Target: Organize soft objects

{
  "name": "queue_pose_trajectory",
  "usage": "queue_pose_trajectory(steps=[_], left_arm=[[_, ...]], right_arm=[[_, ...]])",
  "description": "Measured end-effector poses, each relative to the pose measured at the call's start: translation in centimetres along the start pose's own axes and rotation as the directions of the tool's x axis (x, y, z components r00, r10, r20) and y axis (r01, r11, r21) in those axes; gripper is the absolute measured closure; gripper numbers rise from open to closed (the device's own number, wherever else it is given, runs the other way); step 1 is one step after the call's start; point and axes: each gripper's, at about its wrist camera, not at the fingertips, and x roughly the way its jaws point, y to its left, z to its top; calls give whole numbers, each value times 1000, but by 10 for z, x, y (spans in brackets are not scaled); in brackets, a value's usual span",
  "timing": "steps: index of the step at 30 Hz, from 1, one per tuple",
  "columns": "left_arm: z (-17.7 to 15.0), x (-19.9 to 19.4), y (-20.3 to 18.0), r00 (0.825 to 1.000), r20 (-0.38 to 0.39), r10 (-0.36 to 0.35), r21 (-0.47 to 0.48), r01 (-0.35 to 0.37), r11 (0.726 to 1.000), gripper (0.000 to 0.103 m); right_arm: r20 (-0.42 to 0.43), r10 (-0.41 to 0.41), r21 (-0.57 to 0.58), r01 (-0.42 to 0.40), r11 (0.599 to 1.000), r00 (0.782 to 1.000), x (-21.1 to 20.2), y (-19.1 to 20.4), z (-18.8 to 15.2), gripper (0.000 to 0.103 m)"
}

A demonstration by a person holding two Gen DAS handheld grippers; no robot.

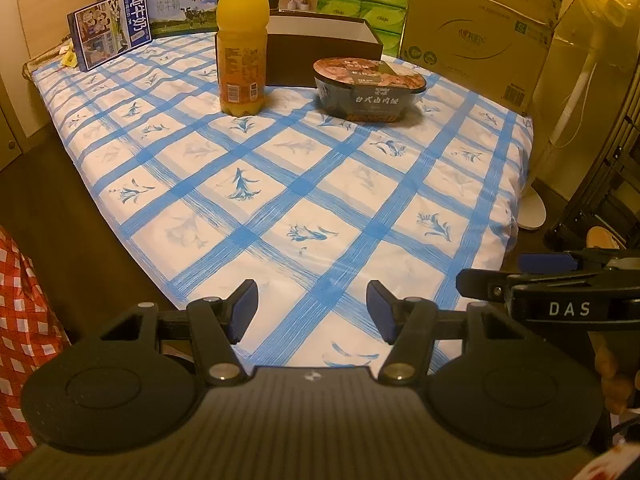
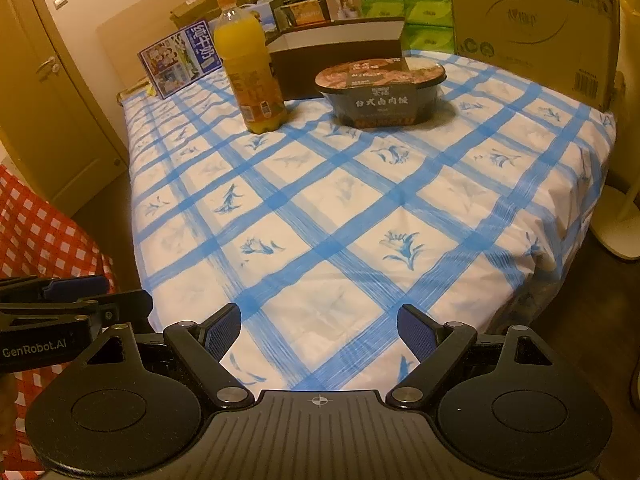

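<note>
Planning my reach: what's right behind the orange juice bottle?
Directly behind the orange juice bottle stands an open dark box with white inner walls. Its contents are hidden by its front wall.

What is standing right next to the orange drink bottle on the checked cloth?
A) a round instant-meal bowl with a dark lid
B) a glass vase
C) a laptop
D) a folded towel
A: the orange drink bottle stands upright on the checked cloth, and just to its right sits a sealed instant-meal bowl; no towel, vase or laptop shows there.
</note>
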Motion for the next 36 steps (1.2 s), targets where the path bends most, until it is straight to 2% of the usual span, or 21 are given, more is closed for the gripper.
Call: queue_pose_trajectory(steps=[36], left_arm=[[1,5,0,1000,-5,0,-1,0,1000,45]], right_arm=[[-4,-1,1,1,1000,1000,3,0,1,18]])
